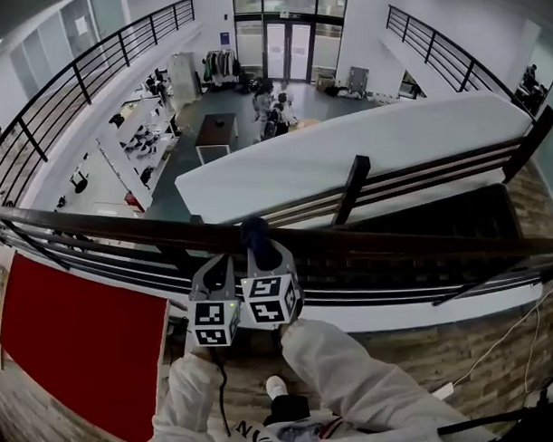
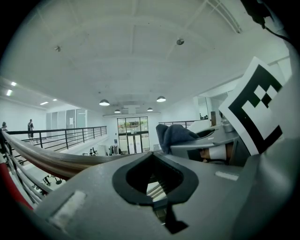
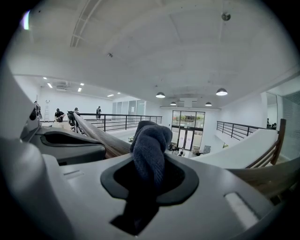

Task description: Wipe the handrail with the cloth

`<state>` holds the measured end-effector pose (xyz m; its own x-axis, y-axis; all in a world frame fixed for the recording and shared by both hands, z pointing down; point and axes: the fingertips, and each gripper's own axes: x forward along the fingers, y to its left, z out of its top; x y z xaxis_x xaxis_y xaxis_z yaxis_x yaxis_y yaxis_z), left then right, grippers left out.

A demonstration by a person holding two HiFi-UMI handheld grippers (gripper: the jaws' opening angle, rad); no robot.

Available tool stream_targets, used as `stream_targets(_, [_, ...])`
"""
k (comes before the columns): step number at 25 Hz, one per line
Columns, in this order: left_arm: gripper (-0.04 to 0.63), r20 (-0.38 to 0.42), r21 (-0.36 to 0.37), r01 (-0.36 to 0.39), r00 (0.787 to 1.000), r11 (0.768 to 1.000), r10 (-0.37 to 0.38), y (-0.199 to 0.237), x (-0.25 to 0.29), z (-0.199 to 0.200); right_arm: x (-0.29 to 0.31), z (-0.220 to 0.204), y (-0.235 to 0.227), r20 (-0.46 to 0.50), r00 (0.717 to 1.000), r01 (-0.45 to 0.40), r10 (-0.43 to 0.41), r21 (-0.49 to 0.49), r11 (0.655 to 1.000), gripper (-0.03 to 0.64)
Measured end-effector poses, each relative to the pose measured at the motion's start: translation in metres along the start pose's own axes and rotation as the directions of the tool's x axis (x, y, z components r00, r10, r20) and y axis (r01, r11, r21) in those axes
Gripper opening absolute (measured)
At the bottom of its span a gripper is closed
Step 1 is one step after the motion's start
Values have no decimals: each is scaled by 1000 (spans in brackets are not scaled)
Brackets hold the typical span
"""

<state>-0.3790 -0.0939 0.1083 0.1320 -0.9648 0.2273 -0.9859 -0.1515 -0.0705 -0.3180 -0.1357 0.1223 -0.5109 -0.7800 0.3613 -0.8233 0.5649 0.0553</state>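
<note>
Nearest, the person's white sleeves [image 1: 354, 371] hold both tools side by side at the dark wooden handrail [image 1: 395, 240]. The right gripper [image 3: 147, 180] is clenched on the dark blue cloth [image 3: 149, 145], which bulges up out of its jaws and rests on top of the rail, while the left gripper [image 2: 154, 177] just beside it has its jaws together with nothing between them. Beyond the rail lie a white sloping surface [image 1: 346, 150], the lower hall floor and, farthest, glass doors [image 1: 289, 47].
</note>
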Motion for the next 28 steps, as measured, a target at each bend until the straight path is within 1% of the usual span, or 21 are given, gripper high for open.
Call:
stream_targets(4, [2,-5,10,32,999,999,-32,-54,15,4,-25,-14,-54,0,999,36,-36,14,999,94])
stream_targets(9, [2,-25,-13,66,997,998,-67,-127,35,2,-55,-32,-121,1,998,61,-61,27,998,95])
stream_targets(12, [3,-12,9,79,997,997,-79,-160,47,13,-71,-36,-153,2,997,76,-76,35,997,95])
stream_targets(19, [2,-2,34,120,993,992,-120,-226,67,28,-101,-52,-213,-2,994,110,-110,43,993,95])
stream_targets(23, [2,-3,28,134,991,991,-134,-254,74,32,-115,-59,-237,-7,992,124,-124,41,991,95])
stream_targets(28, [2,-10,38,153,988,988,-152,-290,84,35,-131,-70,-271,-7,990,141,-141,45,989,95])
